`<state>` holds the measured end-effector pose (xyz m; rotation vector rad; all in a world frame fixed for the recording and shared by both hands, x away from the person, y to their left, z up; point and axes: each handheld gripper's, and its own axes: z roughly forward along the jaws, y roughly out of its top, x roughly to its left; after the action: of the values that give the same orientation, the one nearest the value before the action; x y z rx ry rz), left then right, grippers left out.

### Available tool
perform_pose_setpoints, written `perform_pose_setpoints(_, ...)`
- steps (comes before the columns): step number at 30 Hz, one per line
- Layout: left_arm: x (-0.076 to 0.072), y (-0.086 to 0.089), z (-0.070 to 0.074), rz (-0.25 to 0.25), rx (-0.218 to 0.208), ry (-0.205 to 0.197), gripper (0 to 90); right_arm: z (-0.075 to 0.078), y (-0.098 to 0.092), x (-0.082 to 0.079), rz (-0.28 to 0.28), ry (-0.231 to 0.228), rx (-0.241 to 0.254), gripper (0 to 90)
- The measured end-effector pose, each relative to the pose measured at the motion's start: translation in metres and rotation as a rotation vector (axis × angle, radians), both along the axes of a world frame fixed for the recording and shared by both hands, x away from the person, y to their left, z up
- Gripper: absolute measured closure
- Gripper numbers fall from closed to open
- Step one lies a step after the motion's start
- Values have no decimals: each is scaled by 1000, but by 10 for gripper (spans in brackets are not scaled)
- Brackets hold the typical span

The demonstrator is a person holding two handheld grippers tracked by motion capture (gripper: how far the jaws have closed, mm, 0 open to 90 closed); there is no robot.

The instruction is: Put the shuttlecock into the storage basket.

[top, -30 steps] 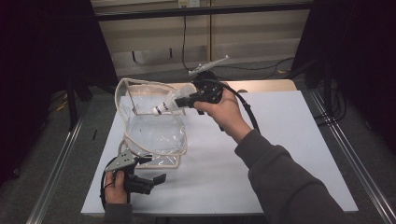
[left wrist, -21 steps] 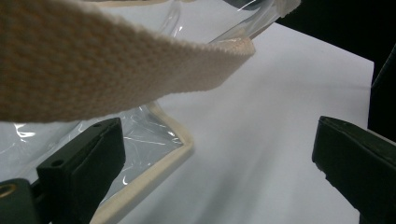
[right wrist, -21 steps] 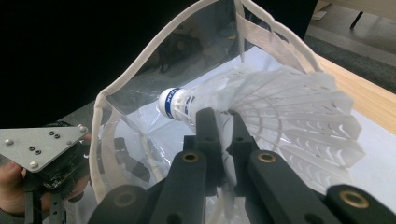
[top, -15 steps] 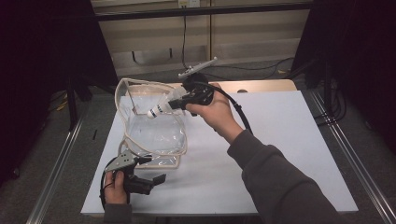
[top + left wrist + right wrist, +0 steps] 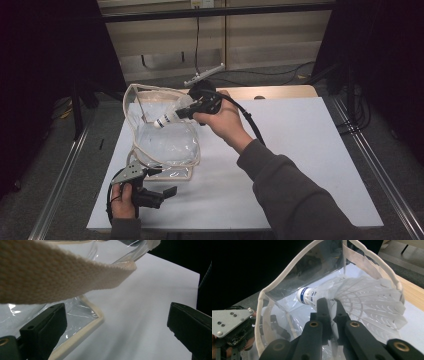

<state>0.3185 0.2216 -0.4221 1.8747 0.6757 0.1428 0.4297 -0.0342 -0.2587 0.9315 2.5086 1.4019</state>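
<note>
A clear plastic bag (image 5: 165, 145) with cream fabric trim stands open on the white board (image 5: 300, 150). My right gripper (image 5: 186, 113) is shut on a white shuttlecock (image 5: 168, 119), pinching its feather skirt. It holds the shuttlecock tilted at the bag's mouth, blue-banded cork end toward the inside. In the right gripper view the shuttlecock (image 5: 362, 297) sits in front of the bag's rim (image 5: 274, 282). My left gripper (image 5: 161, 182) rests at the front left, open, beside the bag's lower corner (image 5: 82, 332). A cream strap (image 5: 50, 277) hangs across above its jaws.
A wooden tabletop edge (image 5: 280, 92) shows behind the board. Metal rails (image 5: 60, 185) run along both sides of the table, with cables on the floor at the back. The board's right half (image 5: 325, 175) is bare.
My right hand has carried the shuttlecock a little to the left and slightly down, closer over the bag's mouth. The left gripper has stayed where it was.
</note>
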Motion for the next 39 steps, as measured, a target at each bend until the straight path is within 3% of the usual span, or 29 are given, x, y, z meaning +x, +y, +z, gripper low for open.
perform_pose_setpoints(25,0,1,0,2,-3,3,28,-7,25,-7,61,3,-23,876)
perform_pose_setpoints(39,0,1,0,-3,-2,2,28,-11,33,-5,68,9,-41,875)
